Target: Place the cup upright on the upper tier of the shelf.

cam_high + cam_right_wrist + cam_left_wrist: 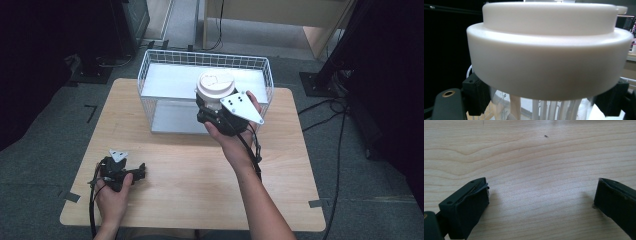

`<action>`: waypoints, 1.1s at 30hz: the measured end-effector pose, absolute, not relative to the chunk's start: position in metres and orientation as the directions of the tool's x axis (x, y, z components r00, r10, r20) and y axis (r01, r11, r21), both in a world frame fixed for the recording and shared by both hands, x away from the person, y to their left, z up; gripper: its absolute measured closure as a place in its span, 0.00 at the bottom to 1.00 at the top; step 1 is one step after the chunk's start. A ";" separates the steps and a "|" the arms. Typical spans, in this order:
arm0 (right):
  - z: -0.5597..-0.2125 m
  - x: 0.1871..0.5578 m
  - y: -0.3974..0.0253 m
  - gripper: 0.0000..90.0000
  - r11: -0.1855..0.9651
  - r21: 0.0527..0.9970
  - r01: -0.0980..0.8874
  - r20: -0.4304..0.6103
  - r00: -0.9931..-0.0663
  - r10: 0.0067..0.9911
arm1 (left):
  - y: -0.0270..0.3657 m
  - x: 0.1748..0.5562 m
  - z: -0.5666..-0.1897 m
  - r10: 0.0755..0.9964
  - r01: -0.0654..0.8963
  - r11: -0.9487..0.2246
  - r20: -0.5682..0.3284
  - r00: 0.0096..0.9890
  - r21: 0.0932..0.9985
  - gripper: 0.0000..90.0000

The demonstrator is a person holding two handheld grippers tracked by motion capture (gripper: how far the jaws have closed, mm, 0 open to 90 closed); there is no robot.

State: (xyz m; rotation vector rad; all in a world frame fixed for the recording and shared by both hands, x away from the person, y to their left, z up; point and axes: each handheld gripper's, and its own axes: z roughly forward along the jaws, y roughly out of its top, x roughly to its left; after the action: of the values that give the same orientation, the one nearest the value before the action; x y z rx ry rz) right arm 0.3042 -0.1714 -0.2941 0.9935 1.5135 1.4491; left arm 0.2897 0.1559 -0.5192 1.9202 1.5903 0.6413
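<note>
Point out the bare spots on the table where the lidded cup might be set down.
Bare wood lies between the left claw and the right forearm, and left of the wire basket. It is crowded where the right claw holds the cup over the basket's front.

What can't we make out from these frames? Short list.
- Body of the clear cup with the wide white lid: the lid hides most of it in the right gripper view; high view, the right gripper covers it.
- Cup contents: not visible.
- White wire basket floor behind the cup: hidden in the high view.
- Left gripper: jaw bases cut off by the frame edge.
</note>
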 end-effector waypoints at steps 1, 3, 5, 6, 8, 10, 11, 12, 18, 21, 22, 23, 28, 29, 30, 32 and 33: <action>-0.293 0.305 -0.172 0.18 0.035 0.999 0.013 -0.028 -0.369 0.929 | 0.156 0.290 -0.519 0.983 0.715 -0.140 0.010 0.182 0.685 0.00; -0.292 0.308 -0.173 0.18 0.037 0.999 0.011 -0.031 -0.362 0.932 | 0.156 0.290 -0.519 0.983 0.715 -0.141 0.011 0.183 0.684 0.00; -0.291 0.310 -0.175 0.18 0.036 0.999 0.009 -0.030 -0.358 0.933 | 0.156 0.290 -0.519 0.983 0.715 -0.141 0.011 0.183 0.684 0.00; -0.290 0.311 -0.175 0.18 0.035 0.999 0.008 -0.030 -0.355 0.935 | 0.156 0.290 -0.519 0.983 0.715 -0.142 0.012 0.183 0.684 0.00; -0.289 0.314 -0.176 0.18 0.034 0.999 0.009 -0.028 -0.349 0.937 | 0.156 0.290 -0.519 0.983 0.715 -0.141 0.012 0.183 0.684 0.00; -0.287 0.316 -0.177 0.18 0.036 0.999 0.009 -0.030 -0.344 0.938 | 0.156 0.290 -0.519 0.983 0.715 -0.142 0.012 0.183 0.685 0.00; -0.287 0.317 -0.178 0.18 0.038 0.999 0.008 -0.033 -0.343 0.939 | 0.156 0.290 -0.519 0.983 0.715 -0.142 0.012 0.183 0.684 0.00; -0.286 0.319 -0.178 0.18 0.041 0.999 0.008 -0.036 -0.339 0.940 | 0.156 0.290 -0.519 0.983 0.715 -0.142 0.012 0.183 0.684 0.00; -0.284 0.326 -0.180 0.18 0.042 0.999 0.011 -0.036 -0.325 0.945 | 0.156 0.290 -0.519 0.983 0.715 -0.142 0.012 0.183 0.684 0.00; -0.283 0.330 -0.181 0.18 0.044 0.999 0.011 -0.038 -0.320 0.947 | 0.156 0.290 -0.519 0.983 0.715 -0.142 0.012 0.183 0.684 0.00; -0.283 0.331 -0.181 0.18 0.046 0.999 0.012 -0.040 -0.318 0.947 | 0.156 0.290 -0.519 0.983 0.715 -0.142 0.012 0.183 0.684 0.00; -0.283 0.332 -0.181 0.18 0.046 0.999 0.012 -0.040 -0.316 0.948 | 0.156 0.290 -0.519 0.983 0.715 -0.142 0.012 0.183 0.684 0.00; -0.283 0.338 -0.182 0.18 0.045 0.999 0.015 -0.038 -0.310 0.950 | 0.156 0.290 -0.519 0.983 0.715 -0.142 0.012 0.183 0.684 0.00; -0.283 0.339 -0.182 0.18 0.042 0.999 0.020 -0.034 -0.306 0.951 | 0.156 0.290 -0.519 0.983 0.715 -0.142 0.012 0.183 0.685 0.00; -0.283 0.340 -0.182 0.18 0.043 0.999 0.018 -0.035 -0.306 0.951 | 0.156 0.290 -0.519 0.983 0.715 -0.142 0.012 0.183 0.685 0.00; -0.283 0.340 -0.182 0.18 0.041 0.999 0.021 -0.032 -0.305 0.952 | 0.156 0.290 -0.519 0.983 0.715 -0.141 0.012 0.183 0.685 0.00; -0.283 0.342 -0.182 0.18 0.043 0.999 0.020 -0.035 -0.302 0.953 | 0.156 0.290 -0.519 0.983 0.715 -0.142 0.012 0.183 0.684 0.00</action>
State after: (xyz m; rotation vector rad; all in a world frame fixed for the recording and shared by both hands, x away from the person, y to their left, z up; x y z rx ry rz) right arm 0.3422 -0.1822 -0.2826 1.0380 1.4700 1.3875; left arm 0.2897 0.1561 -0.5191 1.9217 1.5891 0.6426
